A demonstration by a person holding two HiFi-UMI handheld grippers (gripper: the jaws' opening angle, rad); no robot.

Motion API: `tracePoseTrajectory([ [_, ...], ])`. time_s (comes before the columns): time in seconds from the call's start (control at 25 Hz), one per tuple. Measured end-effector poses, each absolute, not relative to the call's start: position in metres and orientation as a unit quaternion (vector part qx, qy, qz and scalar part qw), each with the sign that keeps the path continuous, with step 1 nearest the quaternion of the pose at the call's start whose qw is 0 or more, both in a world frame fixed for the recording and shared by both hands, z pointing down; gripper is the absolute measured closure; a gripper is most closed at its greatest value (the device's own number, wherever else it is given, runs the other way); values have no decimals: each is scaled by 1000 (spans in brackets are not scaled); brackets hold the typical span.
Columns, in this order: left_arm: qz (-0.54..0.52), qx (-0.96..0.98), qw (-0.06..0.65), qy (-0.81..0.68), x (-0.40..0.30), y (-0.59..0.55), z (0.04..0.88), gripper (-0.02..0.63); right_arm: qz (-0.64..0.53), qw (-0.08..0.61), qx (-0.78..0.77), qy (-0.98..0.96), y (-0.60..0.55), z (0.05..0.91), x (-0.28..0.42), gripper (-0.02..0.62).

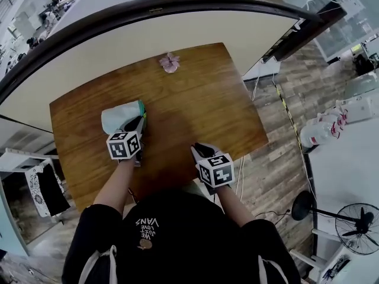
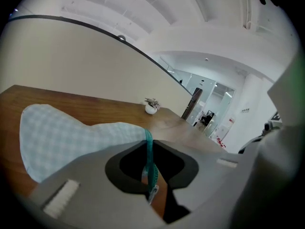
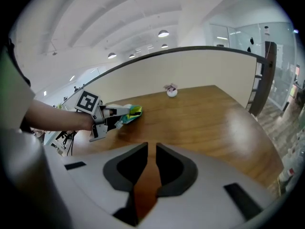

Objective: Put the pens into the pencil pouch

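Note:
A pale blue-green checked pencil pouch (image 1: 120,116) lies on the left half of the wooden table (image 1: 195,99). My left gripper (image 1: 137,125) is shut on the pouch's right end. In the left gripper view its jaws pinch the teal zipper edge (image 2: 148,151), and the pouch (image 2: 71,137) spreads out to the left. My right gripper (image 1: 199,150) hovers over the table's near edge; its jaws (image 3: 151,149) stand a narrow slit apart with only wood showing between them. The right gripper view also shows the left gripper (image 3: 110,114) on the pouch (image 3: 132,112). No pen is visible in any view.
A small white pot with a pinkish plant (image 1: 170,63) stands at the table's far edge. Behind the table runs a cream partition with a dark rail (image 1: 177,10). To the right are wood flooring, cables and a floor fan (image 1: 355,220).

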State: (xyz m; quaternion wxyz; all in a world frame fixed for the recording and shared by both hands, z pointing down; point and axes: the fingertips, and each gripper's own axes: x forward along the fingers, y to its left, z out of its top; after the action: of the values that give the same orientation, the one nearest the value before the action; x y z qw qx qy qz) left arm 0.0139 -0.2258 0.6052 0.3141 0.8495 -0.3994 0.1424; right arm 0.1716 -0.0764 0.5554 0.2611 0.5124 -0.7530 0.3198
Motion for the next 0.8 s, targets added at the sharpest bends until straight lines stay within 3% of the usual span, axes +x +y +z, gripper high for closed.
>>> tracePoseTrajectory([
  [0.16,149,850,321,-390,19,-221,611,557,322,258,509,-755,-72,557,168,548],
  [0.36,139,853,327,-383,15,-213,602,436,322,253,500,-763,-72,557,152,548],
  [0.8,109,871,240,-414,-39,-171,545,437,289,206,499,-791,-82,536,104,548],
])
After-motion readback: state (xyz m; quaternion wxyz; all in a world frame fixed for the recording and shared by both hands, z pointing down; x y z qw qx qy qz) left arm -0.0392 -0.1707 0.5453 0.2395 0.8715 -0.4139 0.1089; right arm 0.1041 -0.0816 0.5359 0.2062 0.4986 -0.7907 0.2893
